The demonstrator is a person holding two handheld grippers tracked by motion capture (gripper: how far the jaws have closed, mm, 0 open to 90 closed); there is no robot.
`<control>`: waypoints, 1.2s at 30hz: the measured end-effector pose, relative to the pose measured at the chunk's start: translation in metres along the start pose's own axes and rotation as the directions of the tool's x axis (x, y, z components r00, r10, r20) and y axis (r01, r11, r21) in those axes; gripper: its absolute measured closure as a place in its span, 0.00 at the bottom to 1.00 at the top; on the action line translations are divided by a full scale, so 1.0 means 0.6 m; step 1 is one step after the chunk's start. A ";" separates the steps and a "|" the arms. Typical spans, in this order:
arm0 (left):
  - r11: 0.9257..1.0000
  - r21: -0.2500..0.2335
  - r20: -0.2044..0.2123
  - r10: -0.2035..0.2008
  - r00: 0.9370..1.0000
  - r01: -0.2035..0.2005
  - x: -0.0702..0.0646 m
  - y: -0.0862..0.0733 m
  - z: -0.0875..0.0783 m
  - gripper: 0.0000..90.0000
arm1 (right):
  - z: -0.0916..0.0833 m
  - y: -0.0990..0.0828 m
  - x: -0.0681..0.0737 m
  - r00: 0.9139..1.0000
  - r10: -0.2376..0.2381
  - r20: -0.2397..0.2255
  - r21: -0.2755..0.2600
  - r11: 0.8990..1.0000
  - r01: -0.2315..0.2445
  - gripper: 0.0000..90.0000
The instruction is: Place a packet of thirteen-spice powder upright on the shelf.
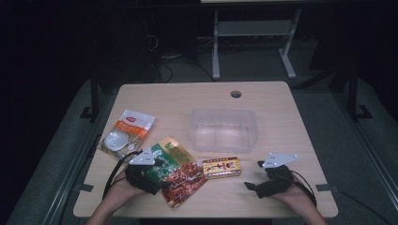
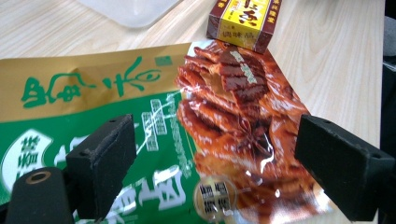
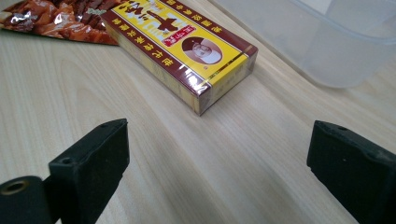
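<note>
A green, gold and red snack pouch (image 1: 176, 169) (image 2: 196, 140) lies flat near the table's front left. My left gripper (image 1: 157, 180) (image 2: 212, 154) hovers over it, jaws wide open, nothing pressed between them. A small yellow and maroon box (image 1: 221, 167) (image 3: 182, 46) (image 2: 245, 21) lies just right of the pouch. My right gripper (image 1: 251, 185) (image 3: 217, 163) rests open near the front right, pointing toward the box, with bare wood between its jaws. A clear plastic tub (image 1: 223, 130) (image 3: 327, 37) stands behind the box.
A white and orange packet (image 1: 126, 133) lies at the left of the wooden table (image 1: 281, 117). A round cable hole (image 1: 235, 94) sits near the far edge. Beyond the table stand a white frame and cables on the floor.
</note>
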State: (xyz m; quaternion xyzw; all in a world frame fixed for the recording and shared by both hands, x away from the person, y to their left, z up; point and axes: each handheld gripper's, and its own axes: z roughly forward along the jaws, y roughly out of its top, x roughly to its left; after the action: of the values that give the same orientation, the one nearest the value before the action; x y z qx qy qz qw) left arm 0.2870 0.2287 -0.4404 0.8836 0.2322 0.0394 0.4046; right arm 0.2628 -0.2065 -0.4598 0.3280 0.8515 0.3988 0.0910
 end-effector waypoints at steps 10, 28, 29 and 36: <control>1.000 -0.020 0.017 0.017 1.000 -0.017 -0.006 -0.006 -0.006 0.14 | -0.003 0.009 -0.001 0.999 -0.025 -0.020 -0.017 1.000 0.025 0.07; 0.999 -0.042 0.037 -0.001 0.999 0.003 -0.004 -0.012 -0.012 0.14 | 0.008 0.050 0.002 0.997 -0.006 -0.082 -0.046 0.999 0.002 0.42; 0.999 -0.042 0.037 -0.001 0.999 0.003 -0.004 -0.012 -0.012 0.14 | 0.008 0.050 0.002 0.997 -0.006 -0.082 -0.046 0.999 0.002 0.42; 0.999 -0.040 0.035 0.005 0.999 -0.004 -0.007 -0.010 -0.010 0.14 | 0.013 0.074 0.007 0.995 -0.024 -0.095 -0.053 0.998 0.019 0.79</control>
State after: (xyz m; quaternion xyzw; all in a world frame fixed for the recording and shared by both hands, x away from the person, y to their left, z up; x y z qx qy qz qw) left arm 0.2797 0.2344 -0.4401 0.8764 0.2222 0.0297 0.4262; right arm 0.2843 -0.1780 -0.4317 0.2969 0.8476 0.4352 0.0630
